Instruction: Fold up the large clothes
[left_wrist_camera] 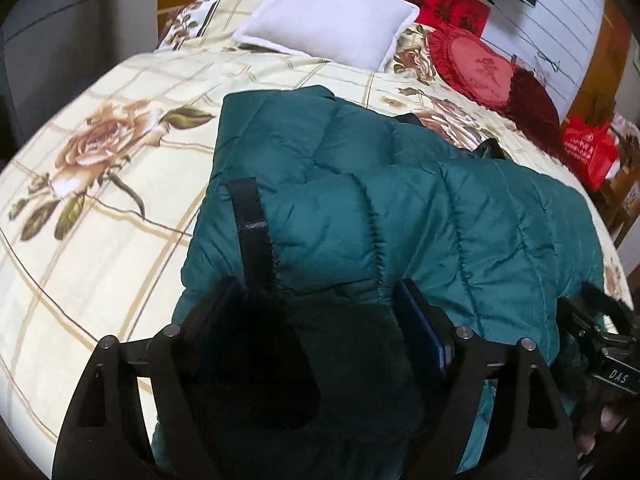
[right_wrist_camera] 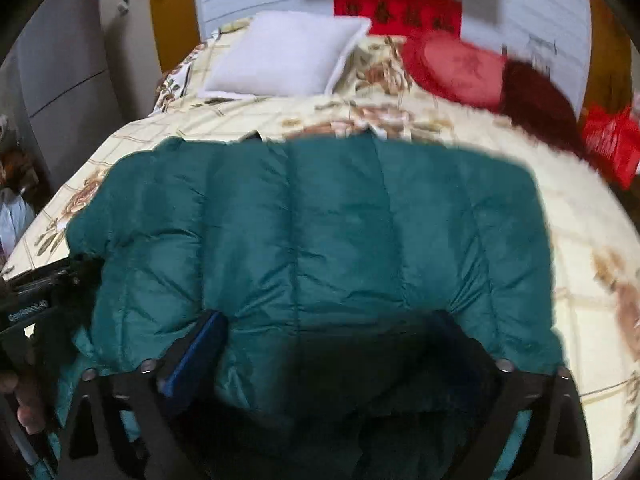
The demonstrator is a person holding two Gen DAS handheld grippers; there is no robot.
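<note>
Light: dim, soft indoor.
Shadow: deep black between gripper fingers, both views.
Blur: right wrist view smeared; left sharper.
Edges: fisheye bend, dark vignette corners.

Right hand-held gripper point(left_wrist_camera: 592, 300) body: white letters "DAS".
Red banner point(left_wrist_camera: 430, 2) on wall: gold Chinese characters, too blurred to read.
Red bag point(left_wrist_camera: 588, 148): white print, unreadable.

Teal quilted down jacket point(left_wrist_camera: 420, 208) on a cream bedspread point(left_wrist_camera: 120, 216) with brown roses; white pillow point(left_wrist_camera: 328, 26), red cushion point(left_wrist_camera: 476, 68).
</note>
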